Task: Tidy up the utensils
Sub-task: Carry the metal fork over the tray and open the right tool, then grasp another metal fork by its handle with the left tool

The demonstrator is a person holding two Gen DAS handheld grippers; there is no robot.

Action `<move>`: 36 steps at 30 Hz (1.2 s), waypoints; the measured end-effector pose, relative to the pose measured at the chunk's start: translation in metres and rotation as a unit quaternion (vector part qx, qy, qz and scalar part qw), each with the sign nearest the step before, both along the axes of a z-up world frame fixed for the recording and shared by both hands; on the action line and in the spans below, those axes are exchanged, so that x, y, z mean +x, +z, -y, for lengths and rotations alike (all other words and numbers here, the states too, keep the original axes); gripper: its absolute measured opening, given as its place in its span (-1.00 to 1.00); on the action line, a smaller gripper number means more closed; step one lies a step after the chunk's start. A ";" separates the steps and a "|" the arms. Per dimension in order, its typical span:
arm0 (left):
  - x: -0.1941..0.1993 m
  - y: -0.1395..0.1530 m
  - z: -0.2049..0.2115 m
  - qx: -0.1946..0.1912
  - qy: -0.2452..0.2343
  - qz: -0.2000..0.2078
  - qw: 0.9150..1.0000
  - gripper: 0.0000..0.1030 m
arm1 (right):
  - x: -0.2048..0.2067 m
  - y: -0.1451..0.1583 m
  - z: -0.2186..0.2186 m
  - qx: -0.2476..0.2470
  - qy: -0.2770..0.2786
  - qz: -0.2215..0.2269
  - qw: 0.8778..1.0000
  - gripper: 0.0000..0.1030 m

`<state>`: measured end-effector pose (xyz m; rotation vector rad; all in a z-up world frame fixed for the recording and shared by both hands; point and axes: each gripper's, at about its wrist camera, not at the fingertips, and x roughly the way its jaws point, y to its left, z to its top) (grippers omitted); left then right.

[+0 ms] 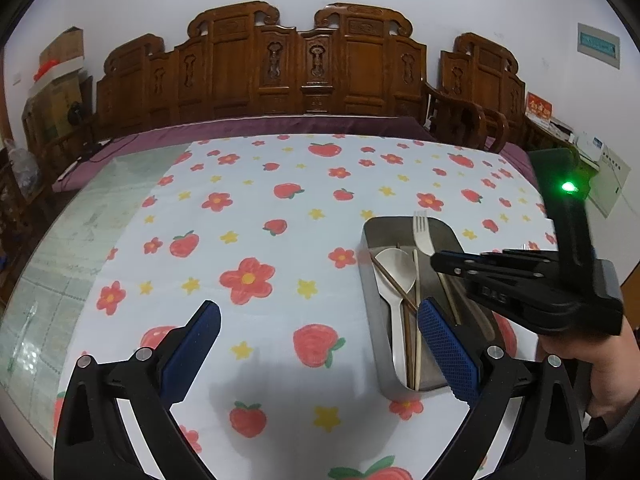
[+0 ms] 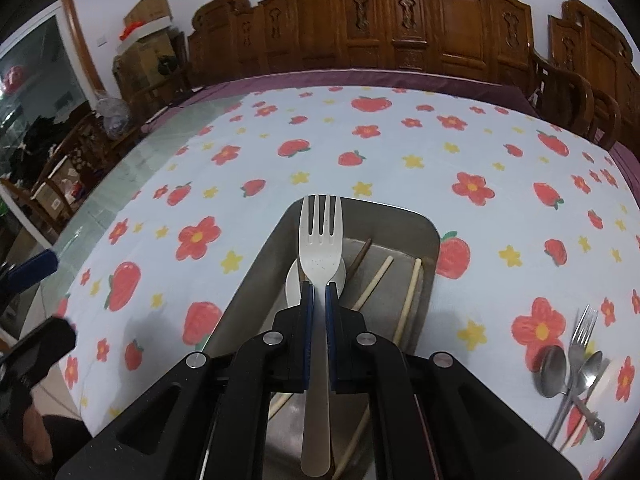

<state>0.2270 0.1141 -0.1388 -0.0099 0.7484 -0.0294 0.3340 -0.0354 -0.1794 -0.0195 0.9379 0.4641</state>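
While our right gripper (image 2: 317, 292) has its fingers clamped on the white fork (image 2: 320, 240) over the metal tray (image 2: 400, 220), we'd lower it flat beside the spoon (image 1: 394, 268) and chopsticks (image 2: 376, 282) before letting go. Left gripper (image 1: 318, 328) fingers are wide apart, holding nothing.

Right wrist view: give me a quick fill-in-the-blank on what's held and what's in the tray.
1. The right gripper is shut on a white ____.
2. The fork's tines hang over the metal ____.
3. The left gripper holds ____.
4. Loose metal cutlery lies to the tray's ____.

Missing: fork; tray; nothing; right
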 end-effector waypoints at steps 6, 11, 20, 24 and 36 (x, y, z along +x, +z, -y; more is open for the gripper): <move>0.002 -0.004 0.000 -0.003 -0.002 -0.007 1.000 0.85 | 0.005 -0.013 0.000 0.003 -0.006 -0.021 1.000 -0.85; 0.001 -0.004 0.008 -0.005 -0.010 -0.006 1.000 0.85 | 0.002 -0.014 0.008 0.006 0.004 -0.020 1.000 -0.85; 0.000 -0.006 0.027 0.002 -0.028 -0.005 1.000 0.85 | -0.004 -0.004 0.025 0.018 0.013 -0.018 1.000 -0.85; -0.002 -0.006 0.038 -0.005 -0.038 -0.003 0.999 0.85 | -0.018 0.008 0.047 0.010 0.011 0.002 1.000 -0.82; -0.004 -0.013 0.098 -0.029 -0.085 -0.001 0.996 0.85 | -0.073 0.016 0.182 -0.062 -0.063 0.037 0.995 -0.30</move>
